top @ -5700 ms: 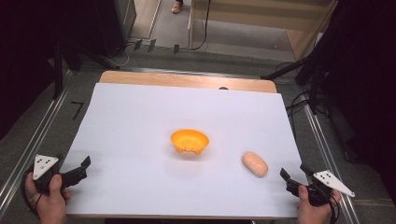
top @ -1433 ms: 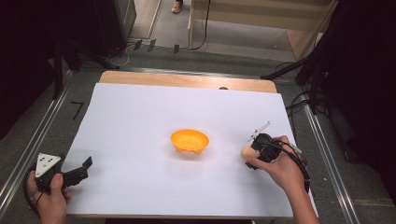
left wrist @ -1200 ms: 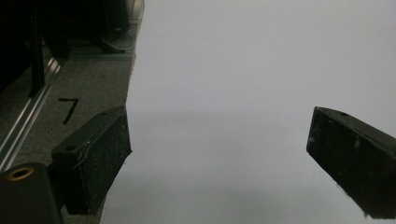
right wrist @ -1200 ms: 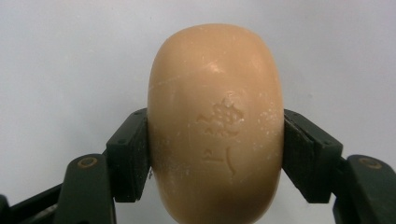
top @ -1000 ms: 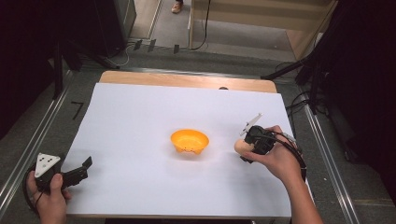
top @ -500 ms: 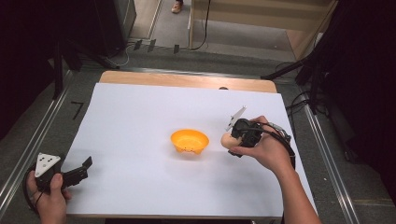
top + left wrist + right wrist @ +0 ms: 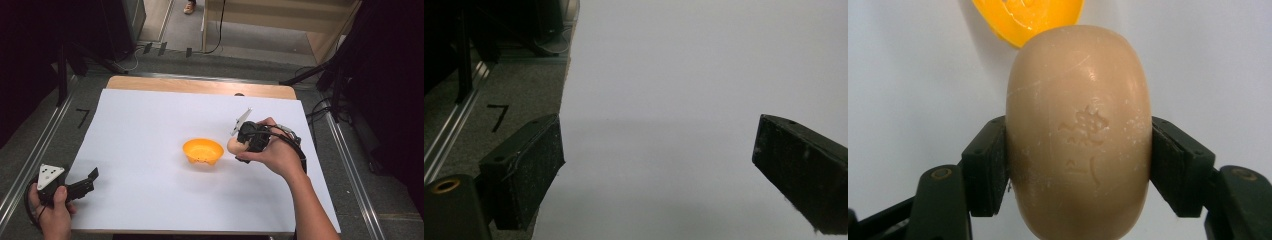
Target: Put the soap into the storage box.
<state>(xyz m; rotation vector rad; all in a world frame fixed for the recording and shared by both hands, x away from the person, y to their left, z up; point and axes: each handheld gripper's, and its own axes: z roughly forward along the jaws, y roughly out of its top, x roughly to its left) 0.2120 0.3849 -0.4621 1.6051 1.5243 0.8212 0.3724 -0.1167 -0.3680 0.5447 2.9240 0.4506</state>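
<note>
A tan oval bar of soap (image 7: 1079,135) with a stamped mark sits clamped between the two black jaws of my right gripper (image 7: 1080,165). In the high view that gripper (image 7: 243,142) hovers just right of an orange dish (image 7: 202,151) at the middle of the white sheet, and the soap (image 7: 233,144) pokes out toward the dish. The dish's rim (image 7: 1023,22) shows at the top of the right gripper view. My left gripper (image 7: 84,184) rests at the sheet's near left corner, open, with nothing between its pads (image 7: 526,170).
A white sheet (image 7: 150,120) covers the wooden table, whose bare edge (image 7: 200,86) shows at the back. Metal rails (image 7: 30,165) run along both sides. A black "7" mark (image 7: 498,116) lies on the grey floor left of the sheet.
My right gripper came in from the near right corner, shut on the soap, lifted it and carried it left toward the orange dish. The left gripper has stayed put.
</note>
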